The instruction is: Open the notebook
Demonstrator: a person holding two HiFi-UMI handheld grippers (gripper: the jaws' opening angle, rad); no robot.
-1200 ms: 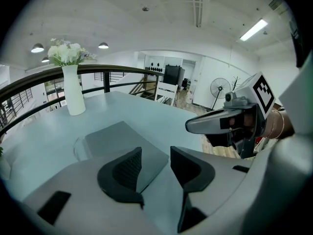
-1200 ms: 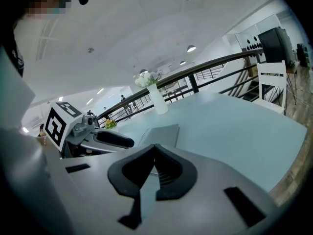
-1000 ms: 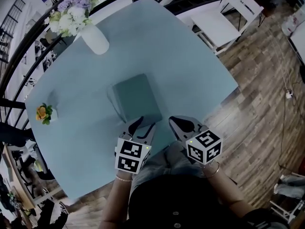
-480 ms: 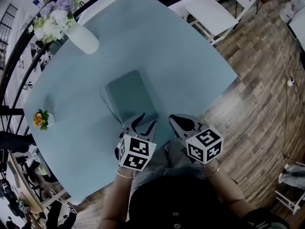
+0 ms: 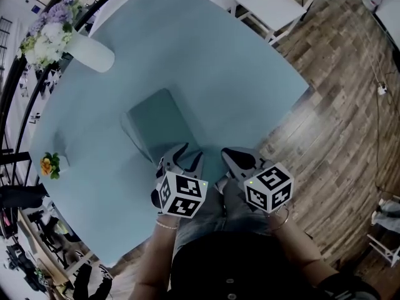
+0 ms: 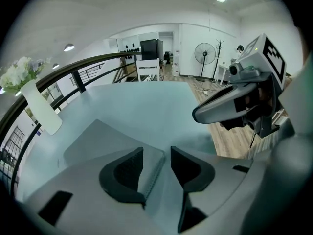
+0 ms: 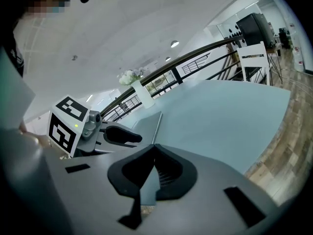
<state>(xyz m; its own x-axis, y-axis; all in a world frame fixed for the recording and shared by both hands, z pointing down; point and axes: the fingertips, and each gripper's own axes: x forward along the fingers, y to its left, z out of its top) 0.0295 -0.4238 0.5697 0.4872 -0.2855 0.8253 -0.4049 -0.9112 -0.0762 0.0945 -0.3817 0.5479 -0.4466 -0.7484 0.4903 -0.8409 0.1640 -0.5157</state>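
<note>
A closed teal notebook (image 5: pixel 156 124) lies flat on the pale blue table (image 5: pixel 237 86), one corner towards me. My left gripper (image 5: pixel 184 158) stands open at that near corner. In the left gripper view its jaws straddle the notebook's (image 6: pixel 102 141) near edge with a gap around it, left gripper (image 6: pixel 156 163). My right gripper (image 5: pixel 232 160) is shut, just right of the notebook and over the table's near edge. In the right gripper view its fingertips meet with nothing between them, right gripper (image 7: pixel 154 151); the notebook (image 7: pixel 146 121) lies ahead to the left.
A white vase of flowers (image 5: pixel 87 52) stands at the table's far left. A small pot with an orange flower (image 5: pixel 50 165) sits at the left edge. A dark railing runs behind the table, a white chair (image 5: pixel 269 2) stands beyond it, and wooden floor (image 5: pixel 337 124) lies to the right.
My left gripper has edged forward onto the notebook's near corner and its marker cube has turned a little. The right gripper has hardly moved. The head view has drifted.
</note>
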